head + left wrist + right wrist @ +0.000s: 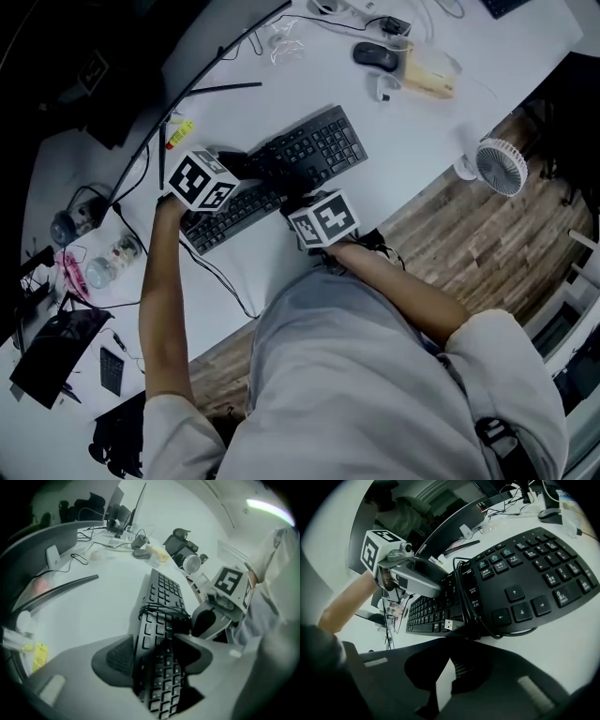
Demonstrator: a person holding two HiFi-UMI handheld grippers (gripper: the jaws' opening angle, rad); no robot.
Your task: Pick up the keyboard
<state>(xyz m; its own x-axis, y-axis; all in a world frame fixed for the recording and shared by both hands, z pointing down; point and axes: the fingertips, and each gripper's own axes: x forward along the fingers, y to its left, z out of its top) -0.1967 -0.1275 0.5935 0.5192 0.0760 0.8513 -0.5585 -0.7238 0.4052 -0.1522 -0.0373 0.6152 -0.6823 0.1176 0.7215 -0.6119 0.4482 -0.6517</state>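
Left tongs (157,656) clamped across the keyboard (314,150) on the bench (422,131). Right tongs (449,665) slightly apart, empty, at its near edge. Cable (465,597) wound around keyboard just ahead; fan (500,167) well right.

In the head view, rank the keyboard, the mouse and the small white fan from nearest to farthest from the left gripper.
1. Keyboard: held between the jaws of the left gripper, mid-desk.
2. Mouse: farther back on the desk, to the right.
3. Fan: far right, at the desk's edge.
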